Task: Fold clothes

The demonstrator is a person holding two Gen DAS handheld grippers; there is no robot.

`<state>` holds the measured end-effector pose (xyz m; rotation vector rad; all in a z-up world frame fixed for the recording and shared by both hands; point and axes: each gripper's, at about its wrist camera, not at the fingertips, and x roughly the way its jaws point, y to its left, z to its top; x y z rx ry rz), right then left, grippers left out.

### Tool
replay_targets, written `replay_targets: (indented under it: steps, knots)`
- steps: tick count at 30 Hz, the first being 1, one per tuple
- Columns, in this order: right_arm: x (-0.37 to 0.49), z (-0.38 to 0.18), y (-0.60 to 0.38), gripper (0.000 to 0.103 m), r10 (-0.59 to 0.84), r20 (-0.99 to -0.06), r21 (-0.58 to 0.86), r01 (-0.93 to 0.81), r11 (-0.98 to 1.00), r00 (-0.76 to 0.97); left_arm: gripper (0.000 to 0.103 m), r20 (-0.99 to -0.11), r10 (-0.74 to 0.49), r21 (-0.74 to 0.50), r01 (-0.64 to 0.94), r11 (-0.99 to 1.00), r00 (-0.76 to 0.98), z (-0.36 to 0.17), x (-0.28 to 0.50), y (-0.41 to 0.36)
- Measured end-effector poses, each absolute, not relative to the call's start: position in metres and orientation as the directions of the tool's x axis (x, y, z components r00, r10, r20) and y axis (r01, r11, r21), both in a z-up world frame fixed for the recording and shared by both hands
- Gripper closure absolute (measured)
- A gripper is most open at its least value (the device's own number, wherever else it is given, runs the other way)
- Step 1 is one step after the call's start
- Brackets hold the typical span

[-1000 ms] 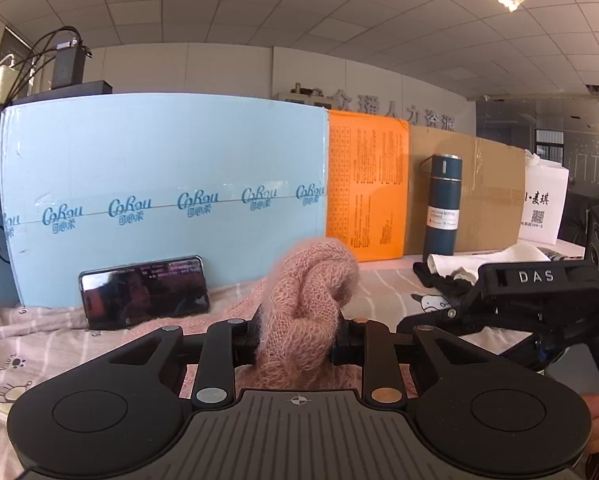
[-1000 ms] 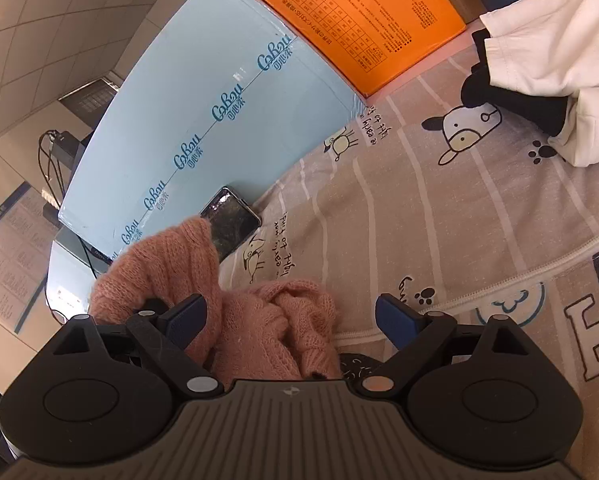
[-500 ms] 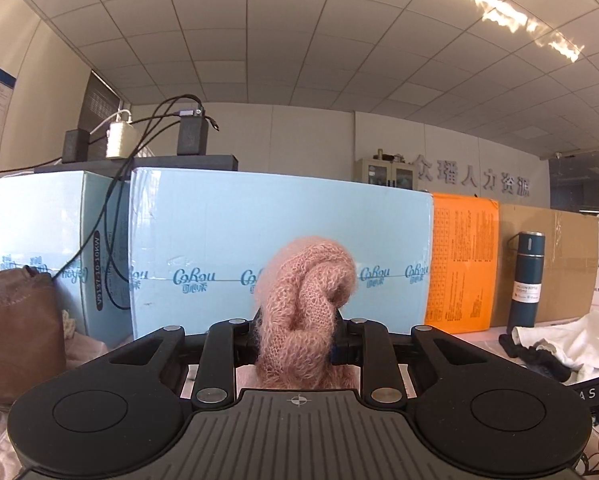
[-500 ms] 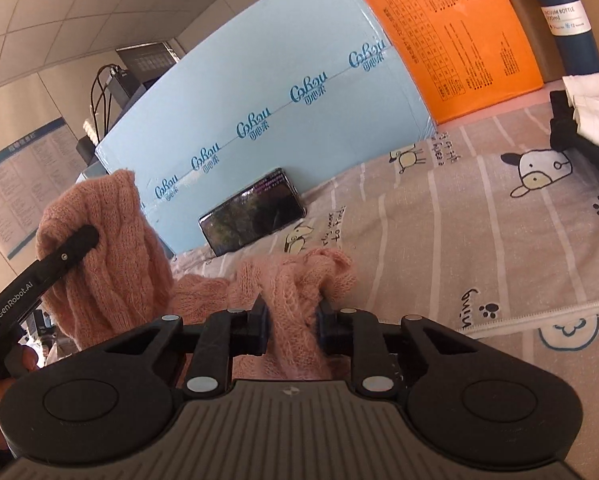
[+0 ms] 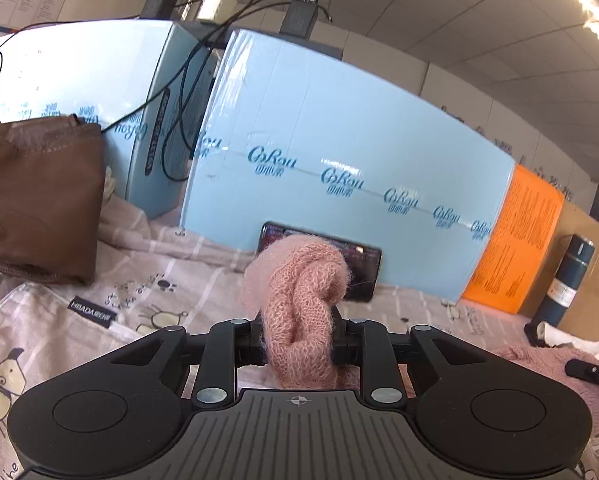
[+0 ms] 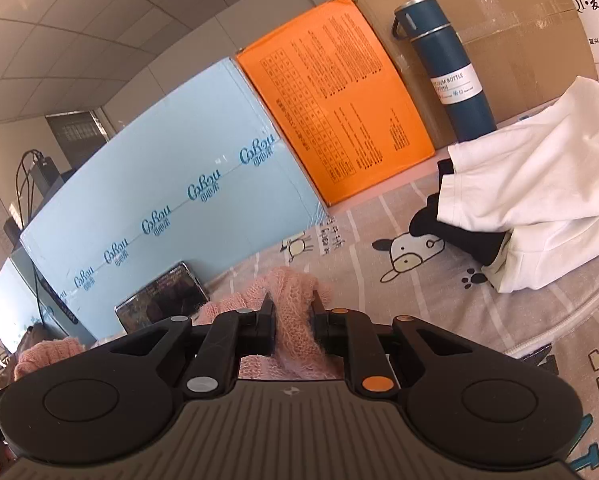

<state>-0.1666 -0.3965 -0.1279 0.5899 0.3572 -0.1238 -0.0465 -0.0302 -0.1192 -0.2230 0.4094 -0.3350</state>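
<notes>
A fuzzy pink knitted sweater (image 5: 299, 280) lies partly on the cartoon-print sheet (image 5: 147, 300). My left gripper (image 5: 299, 344) pinches a twisted bunch of it that stands up between the pads; its jaws are opening slightly, with the knit still pressed between them. More of the sweater trails off to the right (image 5: 539, 360). In the right wrist view my right gripper (image 6: 293, 320) is shut on another fold of the sweater (image 6: 289, 292) just above the sheet (image 6: 499, 320). The bunch that the left gripper holds shows at the lower left (image 6: 47, 354).
Light blue packs (image 5: 339, 152) and an orange box (image 6: 339, 112) wall off the back, with a phone (image 6: 163, 304) leaning on them. A dark blue flask (image 6: 447, 72) stands by a cardboard box (image 6: 511, 44). White and black clothes (image 6: 539, 200) lie right; a brown bag (image 5: 35, 200) sits left.
My right gripper's jaws closed onto a fold of the pink sweater and lifted a little. My left gripper carried its bunch sideways to the left and rolled, so its view tilted.
</notes>
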Motion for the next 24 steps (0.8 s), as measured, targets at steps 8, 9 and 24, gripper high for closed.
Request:
replay_targets:
  steps: [8,9,24]
  knots:
    - [-0.16,-0.14,-0.396,0.082,-0.025,-0.453,0.505,0.279,0.817,0.891,0.016,-0.376,-0.121,-0.055,0.108,0.993,0.919,-0.125,-0.048,-0.022]
    - [-0.161,-0.14,-0.396,0.08,-0.025,-0.454,0.507,0.281,0.815,0.891,0.013,-0.36,-0.098,-0.006,0.102,0.995,0.928,-0.124,-0.049,-0.021]
    - [-0.15,-0.148,-0.396,0.029,0.023,-0.53,0.513,0.299,0.805,0.848,0.003,-0.518,-0.46,0.066,0.569,0.82,0.722,-0.143,-0.069,-0.068]
